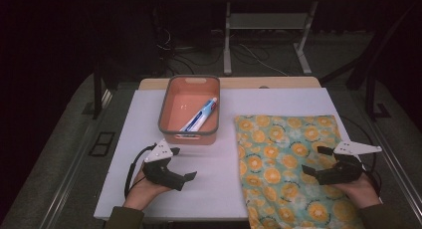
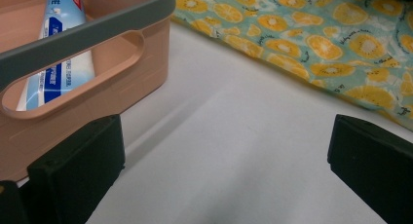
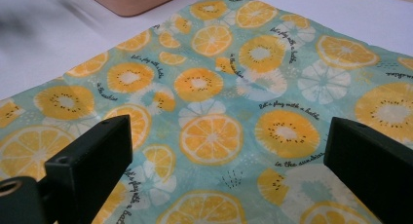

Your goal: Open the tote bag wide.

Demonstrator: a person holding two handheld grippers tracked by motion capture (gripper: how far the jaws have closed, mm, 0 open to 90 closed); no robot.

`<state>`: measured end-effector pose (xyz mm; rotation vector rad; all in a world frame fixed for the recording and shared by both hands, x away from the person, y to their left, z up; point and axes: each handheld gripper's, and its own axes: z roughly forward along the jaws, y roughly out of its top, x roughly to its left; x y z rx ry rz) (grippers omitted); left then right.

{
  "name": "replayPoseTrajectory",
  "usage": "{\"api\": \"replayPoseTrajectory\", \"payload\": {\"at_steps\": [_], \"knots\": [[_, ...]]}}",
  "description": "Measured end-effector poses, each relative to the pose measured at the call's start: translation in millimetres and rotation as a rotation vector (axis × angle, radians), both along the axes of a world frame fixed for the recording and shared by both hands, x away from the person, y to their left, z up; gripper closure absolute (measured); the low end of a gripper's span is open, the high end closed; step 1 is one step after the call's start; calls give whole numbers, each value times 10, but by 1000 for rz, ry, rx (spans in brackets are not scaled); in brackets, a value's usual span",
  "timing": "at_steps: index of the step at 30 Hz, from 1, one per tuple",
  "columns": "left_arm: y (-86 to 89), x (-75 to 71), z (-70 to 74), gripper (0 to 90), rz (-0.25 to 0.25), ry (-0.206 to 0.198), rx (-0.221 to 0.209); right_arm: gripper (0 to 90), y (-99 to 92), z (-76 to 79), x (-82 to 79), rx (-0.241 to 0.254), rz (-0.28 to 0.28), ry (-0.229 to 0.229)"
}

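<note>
A citrus-print cloth lies flat on the right half of the white desk. The right gripper hovers over its right edge, fingers wide apart and empty. The left gripper, also wide open and empty, rests on bare desk beside a pink basket holding a toothpaste tube. A shallow pinch could slip off the thin fabric; dragging the cloth could nudge the basket.

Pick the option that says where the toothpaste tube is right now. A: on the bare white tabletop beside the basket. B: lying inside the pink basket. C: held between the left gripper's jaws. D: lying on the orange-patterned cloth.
B: the toothpaste tube lies on the floor of the pink basket, apart from the cloth and from both open grippers.
</note>
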<state>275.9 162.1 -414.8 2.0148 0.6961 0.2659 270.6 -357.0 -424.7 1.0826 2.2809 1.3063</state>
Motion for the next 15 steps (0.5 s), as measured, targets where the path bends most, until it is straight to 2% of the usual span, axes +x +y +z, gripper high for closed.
{"api": "replayPoseTrajectory", "payload": {"at_steps": [7,10,15], "knots": [[-36,0,7,1,-4,-1,-6,36,-1,-7,12,1,0,1],[-80,-9,14,24,-11,-5,-22,36,1,-6,10,0,1,3],[-264,-5,19,99,-36,-18,-14,36,16,-4,7,-7,-1,-1]]}}
